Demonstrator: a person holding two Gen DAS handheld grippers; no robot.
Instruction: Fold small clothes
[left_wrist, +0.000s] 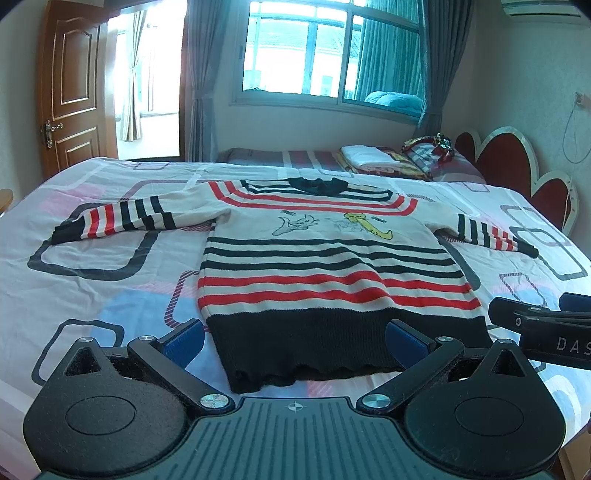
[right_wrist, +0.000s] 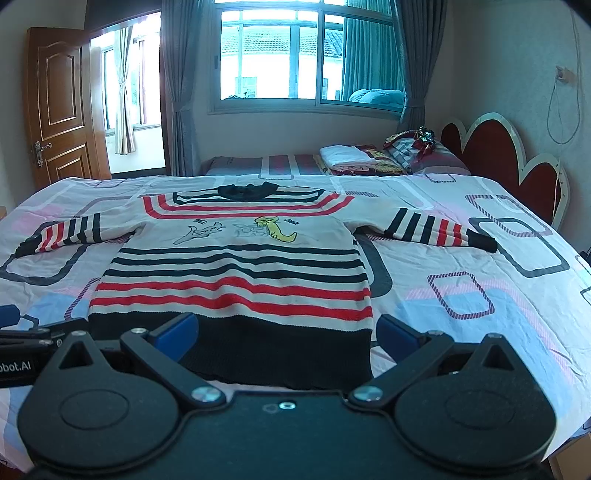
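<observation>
- A small striped sweater (left_wrist: 325, 258) is laid flat, front up, on the bed (left_wrist: 110, 302), with the collar (left_wrist: 317, 184) far from the cameras and the black hem (left_wrist: 332, 343) nearest them.
- Both sleeves are spread out sideways: the left sleeve (left_wrist: 118, 218) and the right sleeve (right_wrist: 439, 229) rest on the sheet.
- The left gripper (left_wrist: 295, 343) is seen spread wide over the hem's left part, with nothing held.
- The right gripper (right_wrist: 286, 338) is likewise spread wide, above the hem's right part, and grasps nothing.
- The knit is judged soft, light and limp; it is expected to sag and stretch when lifted, and to drag a little on the sheet.
- A hold is best taken at the thick ribbed edges: a cuff (right_wrist: 484, 240) or shoulder seam for folding a sleeve inward, and the hem corners for folding the body.
- A pinch through both layers is thought needed, so that the back is not left behind.
- No fold is yet seen; the task is judged to be at its start.
</observation>
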